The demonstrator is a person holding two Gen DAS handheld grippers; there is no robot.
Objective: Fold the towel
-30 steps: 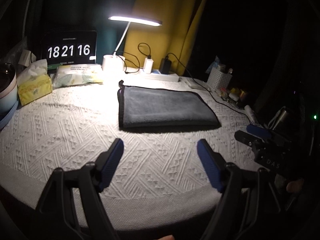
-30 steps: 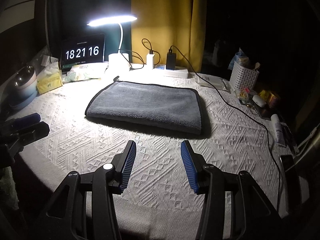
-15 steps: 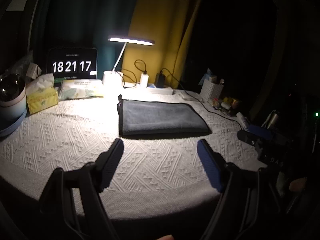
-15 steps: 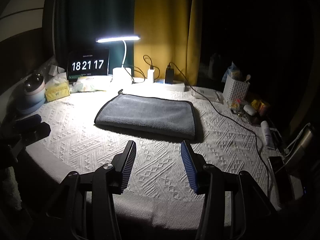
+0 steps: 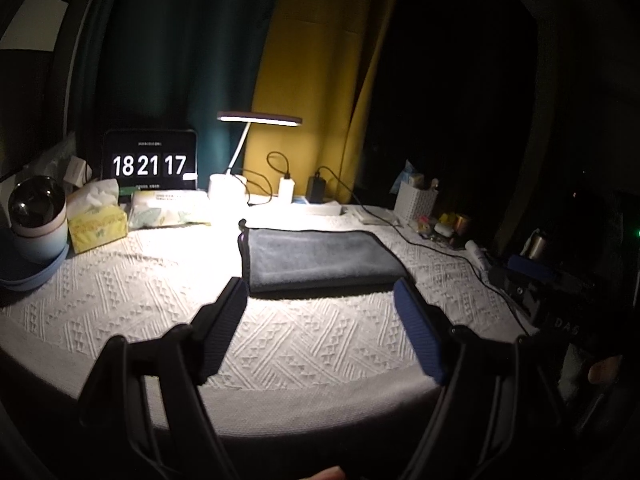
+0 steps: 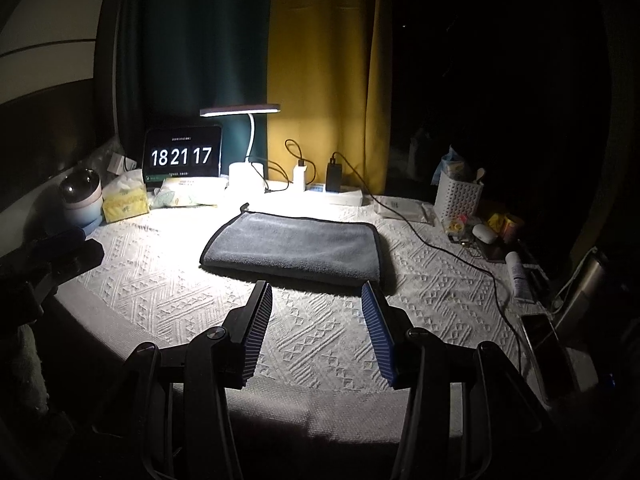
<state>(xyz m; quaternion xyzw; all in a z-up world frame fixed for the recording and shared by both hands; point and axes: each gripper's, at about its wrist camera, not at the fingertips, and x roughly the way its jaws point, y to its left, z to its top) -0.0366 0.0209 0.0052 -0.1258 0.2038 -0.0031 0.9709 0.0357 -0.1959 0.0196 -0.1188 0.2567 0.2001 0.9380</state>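
The grey towel [image 5: 320, 260] [image 6: 294, 248] is lying flat, folded into a neat rectangle with dark trim. It's sitting mid-surface on the white textured cloth [image 5: 140, 280] [image 6: 320, 340], its hanging loop pointing toward the back.

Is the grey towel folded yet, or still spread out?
Folded. The grey towel lies as a compact thick rectangle on the white tablecloth, doubled edge at its right end; neither gripper touches it.

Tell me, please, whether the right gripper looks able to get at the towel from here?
Probably yes. The right gripper is open and empty, and only bare tablecloth lies between it and the towel's near edge; nothing blocks the way.
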